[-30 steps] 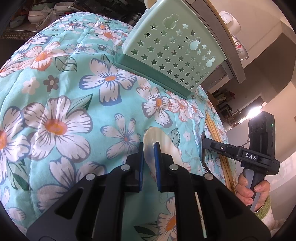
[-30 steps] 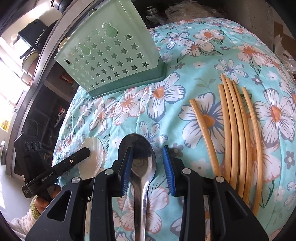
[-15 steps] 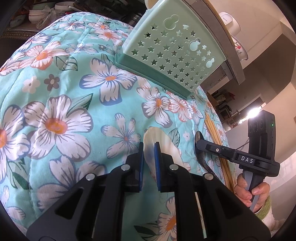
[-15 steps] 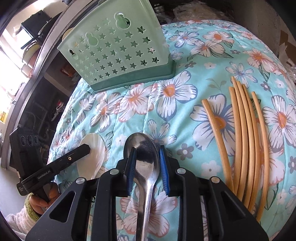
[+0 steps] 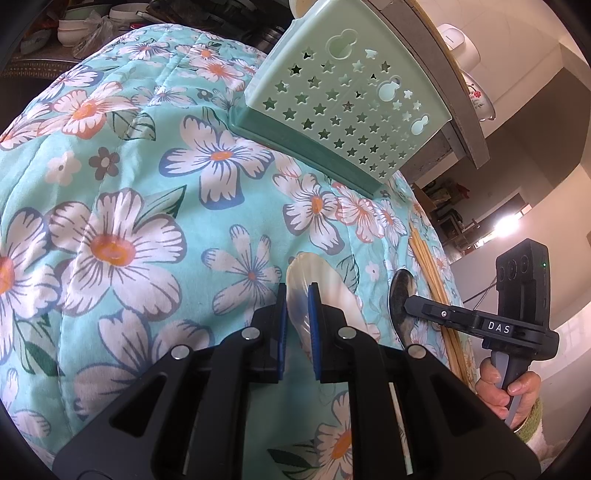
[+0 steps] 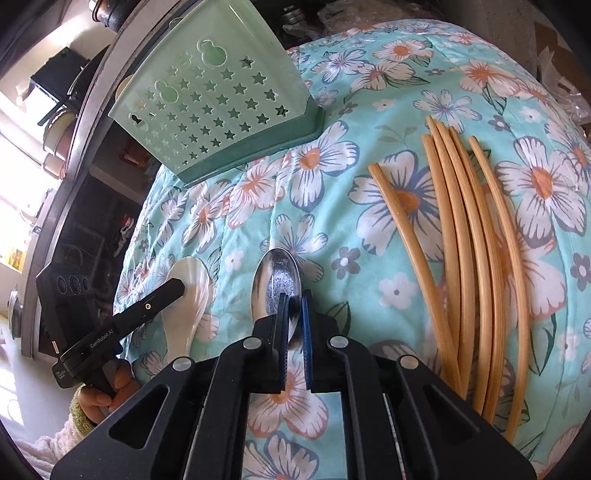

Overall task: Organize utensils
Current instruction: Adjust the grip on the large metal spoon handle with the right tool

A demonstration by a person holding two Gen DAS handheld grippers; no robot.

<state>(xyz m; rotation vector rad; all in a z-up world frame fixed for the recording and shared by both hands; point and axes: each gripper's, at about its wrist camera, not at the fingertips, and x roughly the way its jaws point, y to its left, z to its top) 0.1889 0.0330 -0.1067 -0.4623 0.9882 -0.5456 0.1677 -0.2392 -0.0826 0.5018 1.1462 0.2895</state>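
A pearly white spoon (image 5: 332,291) lies on the floral quilt (image 5: 122,206), and my left gripper (image 5: 297,295) is shut on its bowl end. Just right of it lies a metal spoon (image 6: 275,273). My right gripper (image 6: 294,301) is closing on this spoon where bowl meets handle, and the blue pads press on both sides. Each gripper shows side-on in the other's view: the right gripper (image 5: 409,305) and the left gripper (image 6: 178,286). A mint green utensil caddy (image 6: 221,107) with star holes stands behind both spoons. Several bamboo chopsticks (image 6: 454,240) lie to the right.
The quilt drops away at its left and right edges. A grey counter edge (image 5: 454,122) runs behind the caddy (image 5: 343,103), with bowls (image 5: 74,29) stacked at the back left. A person's hand (image 5: 498,391) holds the right gripper's handle.
The right gripper's jaws narrowed from wide apart to tight against the metal spoon. The left gripper and the white spoon kept still.
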